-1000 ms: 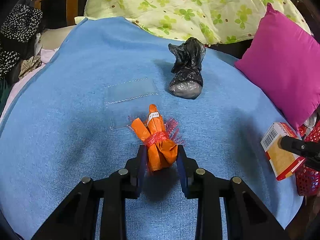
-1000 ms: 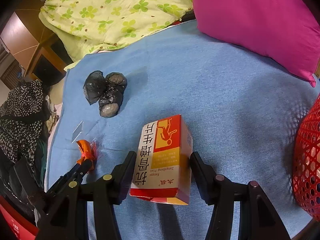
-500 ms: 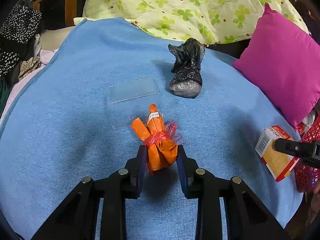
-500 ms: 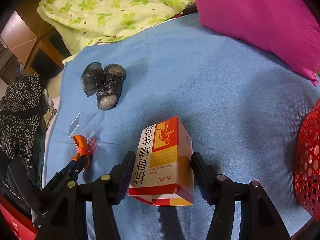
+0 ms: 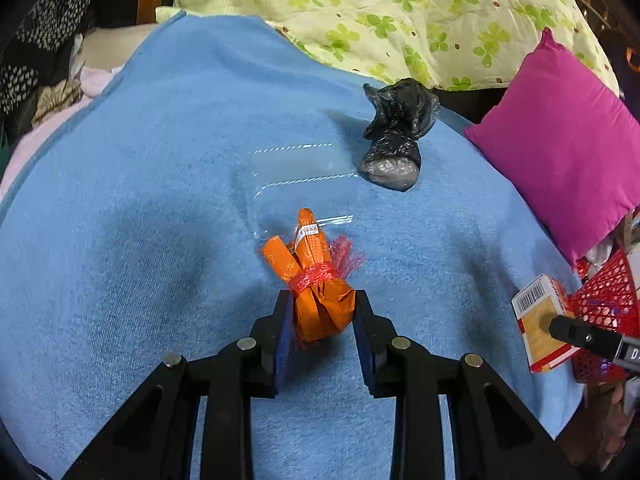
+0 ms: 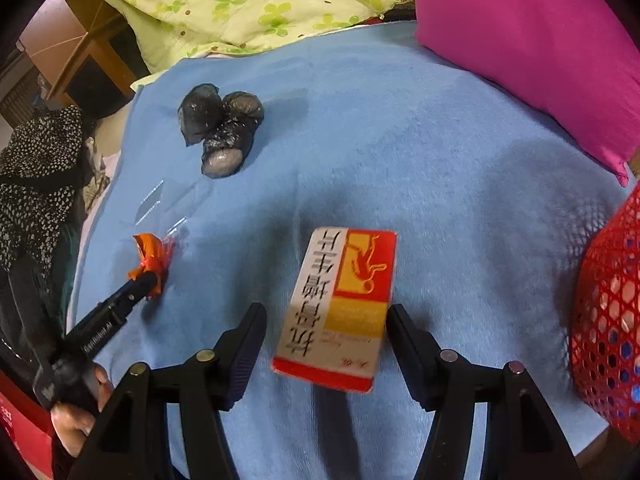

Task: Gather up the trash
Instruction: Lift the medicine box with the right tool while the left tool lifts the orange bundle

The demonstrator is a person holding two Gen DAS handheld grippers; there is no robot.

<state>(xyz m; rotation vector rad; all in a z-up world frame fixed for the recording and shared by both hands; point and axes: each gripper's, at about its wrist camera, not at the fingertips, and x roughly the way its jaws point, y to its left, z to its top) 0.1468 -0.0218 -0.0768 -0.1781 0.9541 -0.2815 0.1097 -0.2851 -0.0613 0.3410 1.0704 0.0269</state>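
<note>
Here the left gripper (image 5: 320, 312) pinches an orange wrapper (image 5: 316, 284) bound with red netting, both fingers pressed against its lower bulge while its twisted ends stick out forward past the tips. It sits low over the blue blanket (image 5: 140, 220). Ahead of that gripper and slightly right lies a black bag (image 5: 394, 136), crumpled, with a clear plastic sheet (image 5: 296, 164) flat on the blanket between bag and wrapper. Farther right a pink pillow (image 5: 560, 140) leans at the blanket's edge, and a clover quilt (image 5: 380, 8) is heaped beyond. The right gripper (image 6: 326, 332) stands spread around a red-and-yellow box (image 6: 340, 300); its right finger looks to touch the box's edge and a gap shows on the left, though motion blur makes contact hard to judge. The box is tilted, printed face up. Just right of this gripper is a red basket (image 6: 608, 320), its mesh wall close to the finger.
</note>
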